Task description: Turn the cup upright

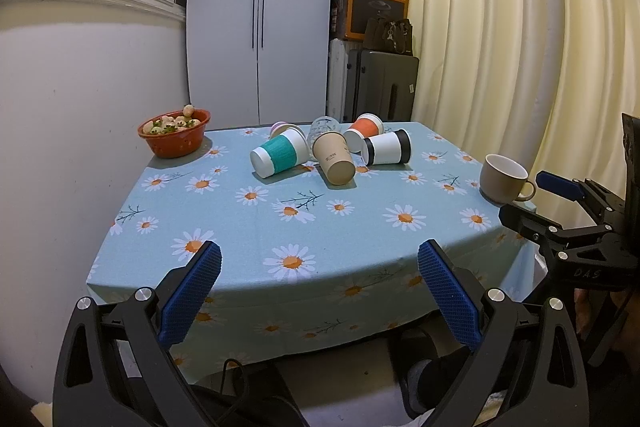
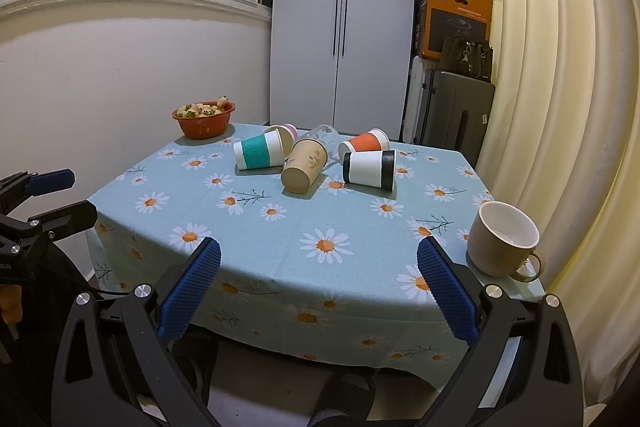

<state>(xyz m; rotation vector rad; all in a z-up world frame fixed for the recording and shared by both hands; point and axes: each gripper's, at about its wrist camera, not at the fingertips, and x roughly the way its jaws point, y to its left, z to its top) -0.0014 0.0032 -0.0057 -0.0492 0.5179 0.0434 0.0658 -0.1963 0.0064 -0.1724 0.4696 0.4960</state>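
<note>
Several cups lie on their sides at the far middle of the daisy tablecloth [image 1: 256,227]: a teal-banded cup [image 1: 280,153] [image 2: 258,154], a brown paper cup [image 1: 334,159] [image 2: 305,166], a black-and-white cup [image 1: 388,147] [image 2: 370,167], an orange cup [image 1: 364,133] [image 2: 365,143], a pink-rimmed cup [image 1: 282,129] and a clear glass [image 1: 325,126]. A beige mug [image 1: 505,183] [image 2: 502,239] stands upright at the right edge. My left gripper [image 1: 320,287] and my right gripper [image 2: 319,285] are open and empty, held off the table's near edge.
A red bowl of pale strawberries [image 1: 175,133] [image 2: 205,119] stands at the far left corner. A white wall is on the left, a cupboard [image 1: 260,15] behind, a suitcase [image 1: 380,85] with boxes at back right, and a curtain [image 1: 520,47] on the right.
</note>
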